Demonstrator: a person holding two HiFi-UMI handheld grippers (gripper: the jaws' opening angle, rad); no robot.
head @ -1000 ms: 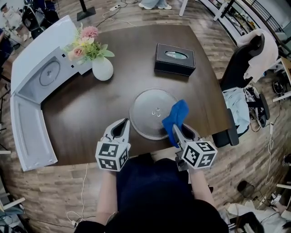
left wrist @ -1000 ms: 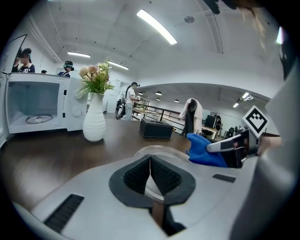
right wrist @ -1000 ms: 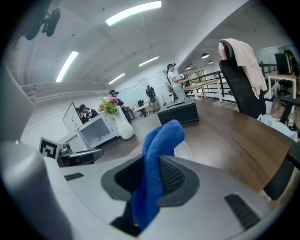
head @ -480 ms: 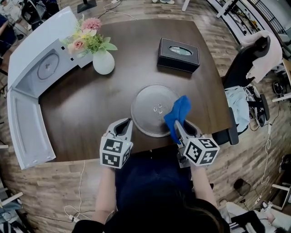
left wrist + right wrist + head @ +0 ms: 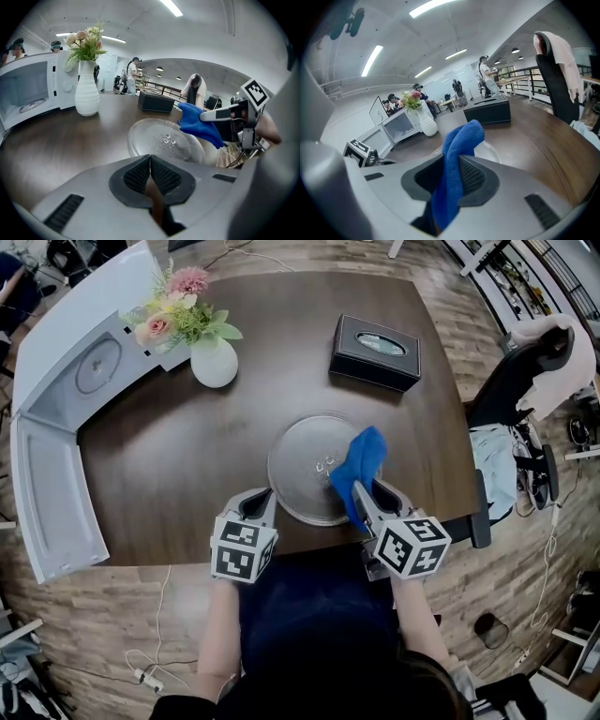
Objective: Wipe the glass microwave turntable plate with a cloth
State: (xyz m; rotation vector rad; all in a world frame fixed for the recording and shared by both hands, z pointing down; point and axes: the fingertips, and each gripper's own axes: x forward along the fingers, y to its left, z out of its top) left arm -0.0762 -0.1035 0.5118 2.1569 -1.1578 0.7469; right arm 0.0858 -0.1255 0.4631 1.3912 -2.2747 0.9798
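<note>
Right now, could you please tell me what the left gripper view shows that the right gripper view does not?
Only the left gripper view shows the left gripper shut on nothing, the right gripper from the side, and the whole glass turntable plate. Only the right gripper view shows the blue cloth clamped in its own jaws and the office chair draped with a pale garment. Both show the cloth, the plate, the flower vase, the microwave and the black tissue box.
</note>
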